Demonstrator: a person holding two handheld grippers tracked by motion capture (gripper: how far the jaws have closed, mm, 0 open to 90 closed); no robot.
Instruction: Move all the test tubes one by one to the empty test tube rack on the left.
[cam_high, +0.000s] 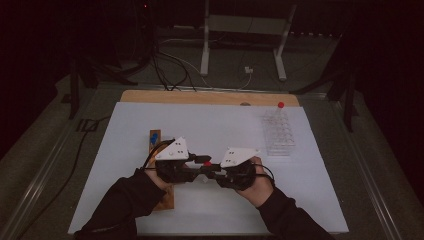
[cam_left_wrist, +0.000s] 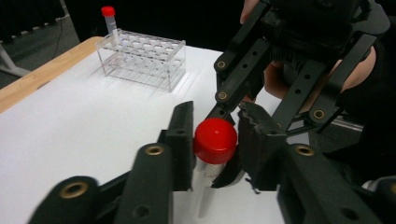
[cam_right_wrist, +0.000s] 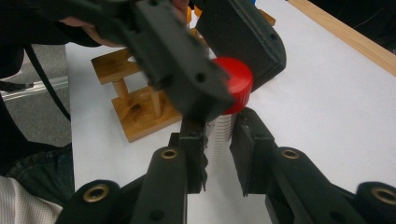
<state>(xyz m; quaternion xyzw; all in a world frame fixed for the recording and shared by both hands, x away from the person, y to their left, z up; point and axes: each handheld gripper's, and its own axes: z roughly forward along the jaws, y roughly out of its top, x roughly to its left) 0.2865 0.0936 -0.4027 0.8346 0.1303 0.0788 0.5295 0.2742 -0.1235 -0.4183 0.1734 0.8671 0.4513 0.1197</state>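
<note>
A clear tube with a red cap is held upright a little above the white sheet, between the two grippers, which face each other. My left gripper has its jaws closed on the red cap from both sides. My right gripper is shut on the tube's ribbed body just below the cap. In the high view the cap is a small red dot where the left gripper and right gripper meet, near the front middle of the table.
A clear plastic tube rack stands at the back right with one red-capped tube at its far corner. A wooden stand holding something blue sits under my left hand. A white sheet covers the table.
</note>
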